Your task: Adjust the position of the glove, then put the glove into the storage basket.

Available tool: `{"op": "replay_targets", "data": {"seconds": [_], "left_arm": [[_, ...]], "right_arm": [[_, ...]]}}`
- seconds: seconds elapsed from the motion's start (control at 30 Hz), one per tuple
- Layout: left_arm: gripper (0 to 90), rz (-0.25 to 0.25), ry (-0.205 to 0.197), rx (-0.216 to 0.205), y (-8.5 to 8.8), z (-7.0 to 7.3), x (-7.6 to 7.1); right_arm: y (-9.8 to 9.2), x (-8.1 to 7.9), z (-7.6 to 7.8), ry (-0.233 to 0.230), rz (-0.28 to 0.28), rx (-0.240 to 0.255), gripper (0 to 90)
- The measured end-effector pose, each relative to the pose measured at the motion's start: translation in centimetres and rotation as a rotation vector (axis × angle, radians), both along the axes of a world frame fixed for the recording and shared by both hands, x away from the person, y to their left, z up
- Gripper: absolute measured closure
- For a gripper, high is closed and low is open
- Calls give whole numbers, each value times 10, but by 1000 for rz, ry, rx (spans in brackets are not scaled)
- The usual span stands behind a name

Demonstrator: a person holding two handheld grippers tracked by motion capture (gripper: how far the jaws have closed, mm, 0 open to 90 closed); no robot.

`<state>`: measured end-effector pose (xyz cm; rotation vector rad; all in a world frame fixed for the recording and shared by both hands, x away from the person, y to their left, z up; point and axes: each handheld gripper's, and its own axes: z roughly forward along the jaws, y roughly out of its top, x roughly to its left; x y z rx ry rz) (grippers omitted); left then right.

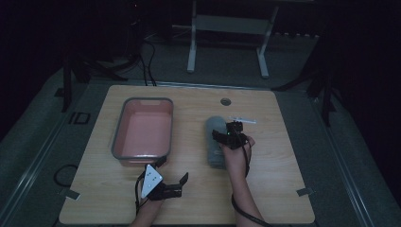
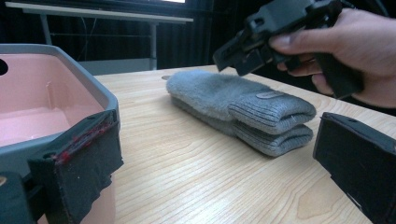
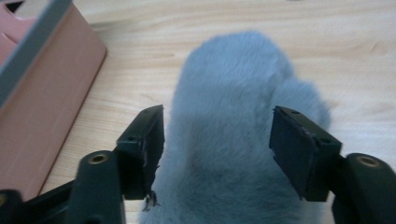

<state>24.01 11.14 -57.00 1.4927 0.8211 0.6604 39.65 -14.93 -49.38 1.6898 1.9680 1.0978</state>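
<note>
A pair of grey fleece mittens (image 1: 215, 142) lies stacked right of the table's middle, knit cuffs toward the person. My right gripper (image 1: 231, 132) hovers over them, held in a hand. In the right gripper view its jaws (image 3: 217, 135) stand open on either side of the top mitten (image 3: 224, 93), and the pads do not press it. My left gripper (image 1: 172, 169) rests low near the front edge, open with nothing between its jaws (image 2: 219, 154). It looks toward the mittens (image 2: 233, 105) and the right gripper (image 2: 243, 51).
A pink basin with a grey rim (image 1: 142, 100) stands left of the mittens, close beside my left gripper's jaw (image 2: 93, 88). A round cable hole (image 1: 225, 101) sits near the table's far edge. A white table frame (image 1: 191, 47) and floor cables lie beyond.
</note>
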Motion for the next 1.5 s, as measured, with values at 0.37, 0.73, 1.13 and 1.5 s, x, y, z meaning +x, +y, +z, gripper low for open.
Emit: {"op": "replay_targets", "data": {"seconds": [0.37, 0.73, 1.13, 1.5], "left_arm": [[13, 4, -1, 4, -1, 0, 0], [13, 5, 0, 12, -2, 0, 0], [13, 5, 75, 103, -12, 4, 7], [15, -157, 242, 151, -42, 22, 38]], "right_arm": [[-34, 1, 14, -33, 156, 15, 146], [-57, -5, 14, -109, 302, 82, 149], [-89, -15, 8, -107, 321, -13, 169], [-100, -27, -14, -122, 370, -33, 152]]}}
